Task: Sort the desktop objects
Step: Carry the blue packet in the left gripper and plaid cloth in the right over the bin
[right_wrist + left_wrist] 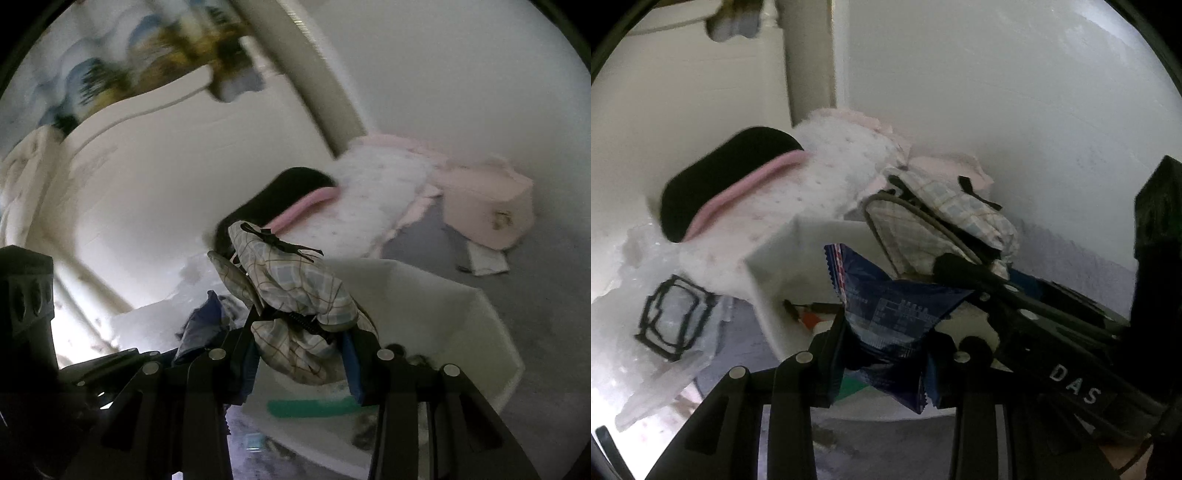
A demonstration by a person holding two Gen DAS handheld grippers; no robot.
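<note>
Wrapper (897,317) clamped in left tool (886,350), plaid pouch (295,295) clamped in right tool (299,350), both directly above white bin (461,306).

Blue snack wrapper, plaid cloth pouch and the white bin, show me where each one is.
blue snack wrapper (897,314), left wrist view, on its printed middle panel.
plaid cloth pouch (295,295), right wrist view, on its checked fabric above the clamp.
white bin (436,295), right wrist view, on its bare inner wall.

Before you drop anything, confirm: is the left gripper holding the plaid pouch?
No: the left gripper grips a blue snack wrapper; the plaid pouch sits in the right gripper.
</note>
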